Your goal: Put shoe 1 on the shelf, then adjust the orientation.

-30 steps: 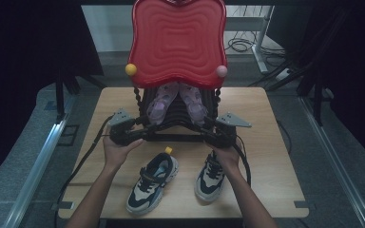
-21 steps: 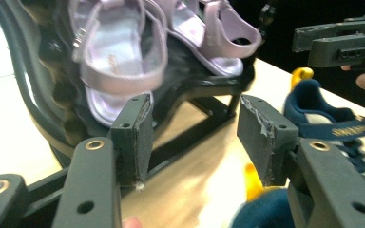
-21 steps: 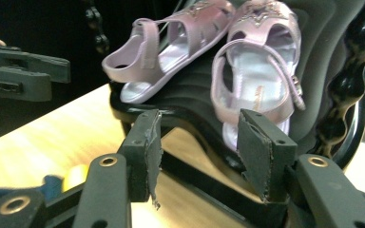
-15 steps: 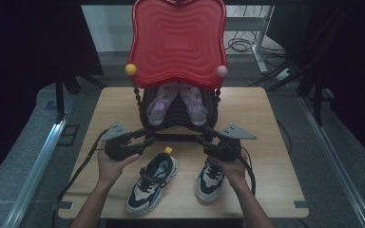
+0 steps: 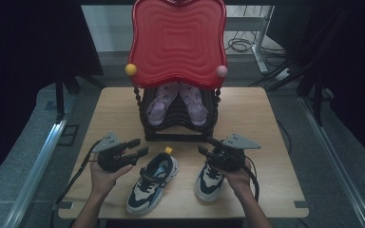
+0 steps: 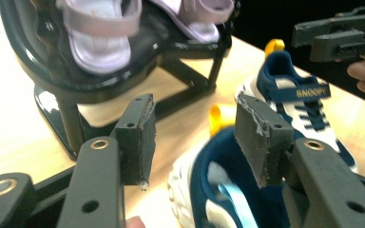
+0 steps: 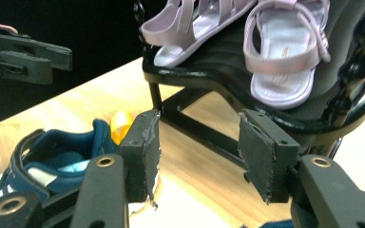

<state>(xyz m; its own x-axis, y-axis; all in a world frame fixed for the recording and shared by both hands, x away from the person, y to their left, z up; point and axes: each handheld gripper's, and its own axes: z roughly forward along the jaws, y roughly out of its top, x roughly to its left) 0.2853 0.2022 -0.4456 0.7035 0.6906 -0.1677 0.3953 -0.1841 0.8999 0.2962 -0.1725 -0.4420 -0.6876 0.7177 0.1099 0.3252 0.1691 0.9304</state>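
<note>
Hovering just above the two sneakers, both grippers are seen empty-jawed. The left gripper [image 5: 141, 146] hangs over the heel of the left sneaker [image 5: 152, 181], jaws well apart with nothing between the pads; they have just been closing a little. The right gripper [image 5: 206, 145] sits over the collar of the right sneaker [image 5: 210, 179], jaws also parted, having just been opening, pads touching nothing. Both sneakers lie on the wooden table [image 5: 275, 142], toes toward the person, just in front of the black rack [image 5: 180, 128], whose lower shelf is taken by lilac sandals [image 5: 177, 102]. A good grasp is judged to need each jaw pair lowered astride the heel collar, near the yellow pull tab [image 5: 168, 150], one pad inside the shoe, one outside. Closing should wait until the pads are level.
</note>
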